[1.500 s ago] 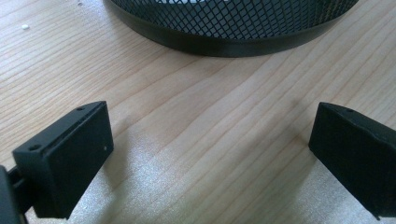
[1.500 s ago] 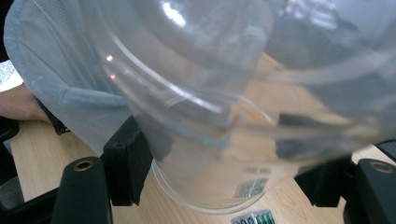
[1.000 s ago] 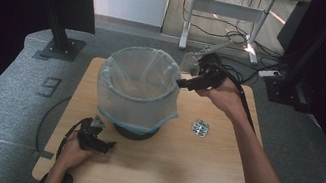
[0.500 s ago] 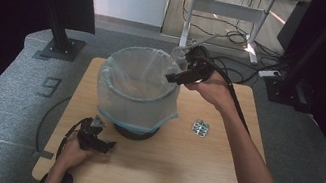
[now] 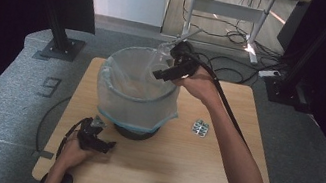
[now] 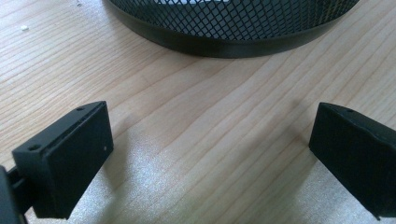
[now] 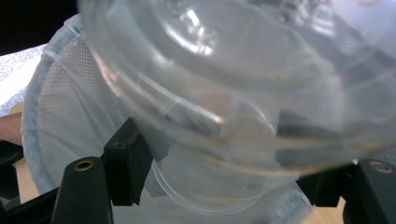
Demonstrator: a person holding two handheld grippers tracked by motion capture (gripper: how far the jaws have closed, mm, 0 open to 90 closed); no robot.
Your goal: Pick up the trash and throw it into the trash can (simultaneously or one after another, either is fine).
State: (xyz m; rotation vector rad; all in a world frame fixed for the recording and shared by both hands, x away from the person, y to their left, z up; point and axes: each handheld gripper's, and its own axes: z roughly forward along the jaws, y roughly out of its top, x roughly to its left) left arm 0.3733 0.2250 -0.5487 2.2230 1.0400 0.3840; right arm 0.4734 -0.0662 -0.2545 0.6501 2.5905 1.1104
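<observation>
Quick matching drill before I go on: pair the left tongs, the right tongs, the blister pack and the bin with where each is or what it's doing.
Things:
1. left tongs
2. right tongs
3. blister pack
4. bin

States:
A. lying flat on the table, to the right of the bin
B. open, low over bare wood
C. lined with a clear bag
D. gripping a clear plastic cup above the bin

Pairs: 1-B, 2-D, 3-A, 4-C

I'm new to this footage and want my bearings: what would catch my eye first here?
First, the wire bin lined with a pale bag, standing at the middle of the wooden table. Over its far rim the right gripper holds a clear plastic cup between its jaws. The left gripper rests open on the table near the bin's base, and a small blister pack lies to the bin's right.
</observation>
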